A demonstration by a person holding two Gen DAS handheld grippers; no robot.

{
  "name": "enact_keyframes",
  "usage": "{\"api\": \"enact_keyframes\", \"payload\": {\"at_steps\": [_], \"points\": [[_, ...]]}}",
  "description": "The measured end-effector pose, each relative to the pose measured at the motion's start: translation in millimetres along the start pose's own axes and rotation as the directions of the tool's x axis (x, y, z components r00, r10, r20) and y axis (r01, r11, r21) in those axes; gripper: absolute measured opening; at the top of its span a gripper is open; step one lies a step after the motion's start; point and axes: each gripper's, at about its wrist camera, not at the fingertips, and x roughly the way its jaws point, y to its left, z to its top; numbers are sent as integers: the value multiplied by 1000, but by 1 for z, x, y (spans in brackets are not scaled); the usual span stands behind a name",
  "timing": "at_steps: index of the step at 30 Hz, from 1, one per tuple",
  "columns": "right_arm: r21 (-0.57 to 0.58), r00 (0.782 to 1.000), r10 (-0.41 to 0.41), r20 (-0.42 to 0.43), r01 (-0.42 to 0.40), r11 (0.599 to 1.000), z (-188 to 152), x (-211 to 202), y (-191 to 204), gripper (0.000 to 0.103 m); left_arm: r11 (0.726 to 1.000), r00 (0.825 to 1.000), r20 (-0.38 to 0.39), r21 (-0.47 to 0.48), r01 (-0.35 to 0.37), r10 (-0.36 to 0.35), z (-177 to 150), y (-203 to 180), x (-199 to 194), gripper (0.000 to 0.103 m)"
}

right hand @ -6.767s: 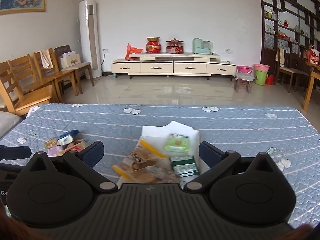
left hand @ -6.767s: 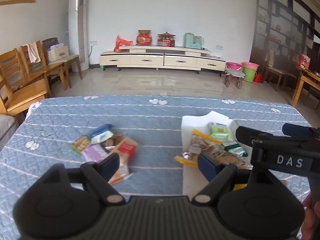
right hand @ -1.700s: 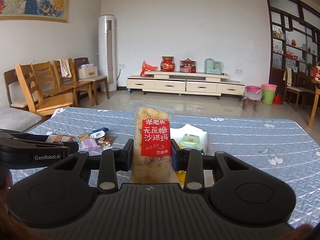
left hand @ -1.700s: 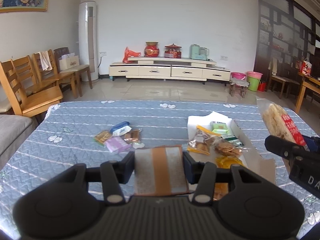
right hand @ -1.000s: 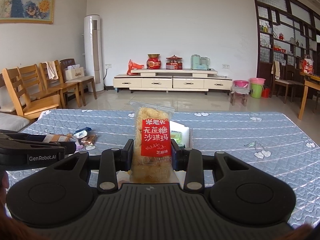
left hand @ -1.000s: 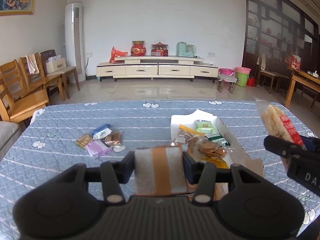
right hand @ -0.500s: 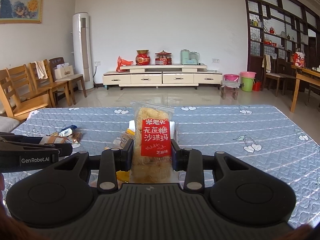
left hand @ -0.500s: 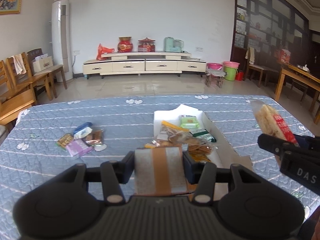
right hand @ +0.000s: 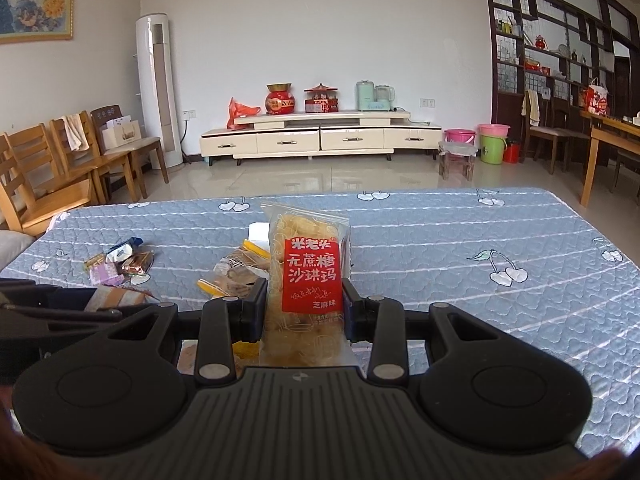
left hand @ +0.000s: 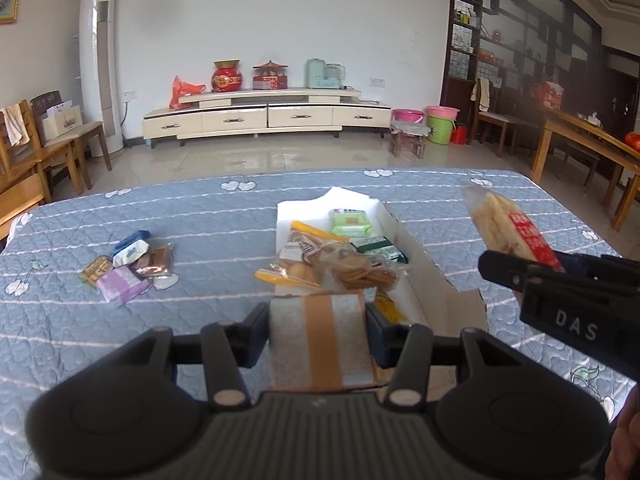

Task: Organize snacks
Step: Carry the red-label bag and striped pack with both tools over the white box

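A white box of snacks is seen mid-bed on the blue quilt. A sachima pack, labelled "无蔗糖 沙琪玛", is pinched in the right gripper, marked "DAS". A grey-and-tan packet is squeezed by the left gripper.

The desk has a blue quilted cover with white stripes and white cherry prints. The box is white. The packet between the left jaws is grey with one tan stripe. The bag between the right jaws is clear, with pale yellow content and a red label with white letters.
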Motion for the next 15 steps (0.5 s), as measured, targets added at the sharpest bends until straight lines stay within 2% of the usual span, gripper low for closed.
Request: {"api": "enact_keyframes", "payload": {"at_steps": [15], "points": [[-2, 1000, 13, -24, -13, 1000, 28, 47, -9, 43, 999, 999, 13, 14, -37, 37, 44, -2, 43, 49]]}}
